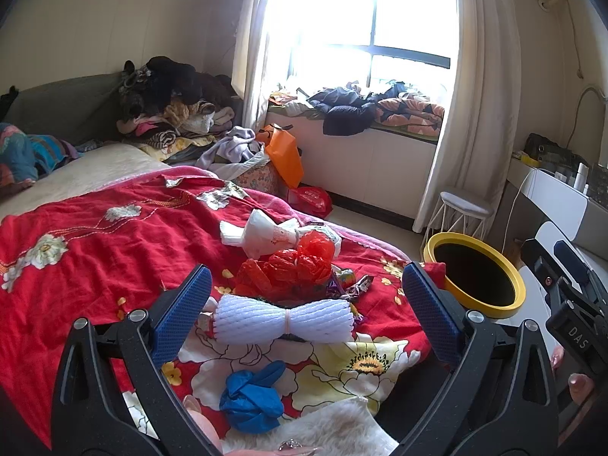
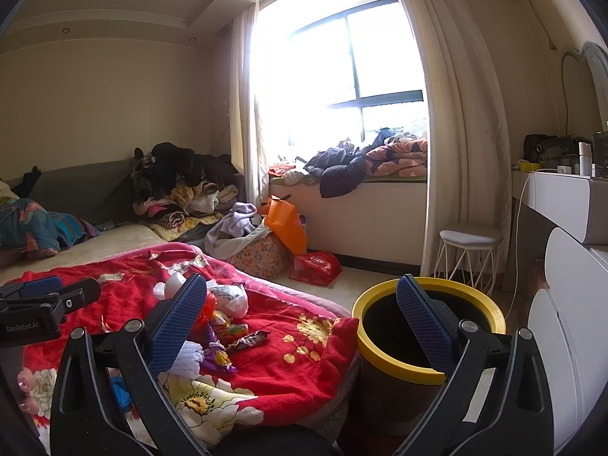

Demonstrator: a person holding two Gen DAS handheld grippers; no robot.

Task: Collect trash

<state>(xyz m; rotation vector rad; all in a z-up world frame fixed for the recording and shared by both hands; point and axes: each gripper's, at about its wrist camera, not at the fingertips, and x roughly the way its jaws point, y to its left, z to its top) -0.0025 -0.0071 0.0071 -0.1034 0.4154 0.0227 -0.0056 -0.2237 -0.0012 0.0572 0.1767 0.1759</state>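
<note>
One white foam net (image 1: 284, 320); one blue glove (image 1: 252, 402); one red bag (image 1: 290, 267); one white bag (image 1: 266, 233); one yellow-rimmed bin (image 1: 479, 279).

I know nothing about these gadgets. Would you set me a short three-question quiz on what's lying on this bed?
1. True or false: the left tool is open, with the white foam netting lying between its fingers.
2. Which lies nearest the camera in the left wrist view? A) red plastic bag B) blue crumpled glove C) white plastic bag
3. Fill in: the bin beside the bed has a ____ rim.

Key: 1 true; 2 B; 3 yellow.
</note>
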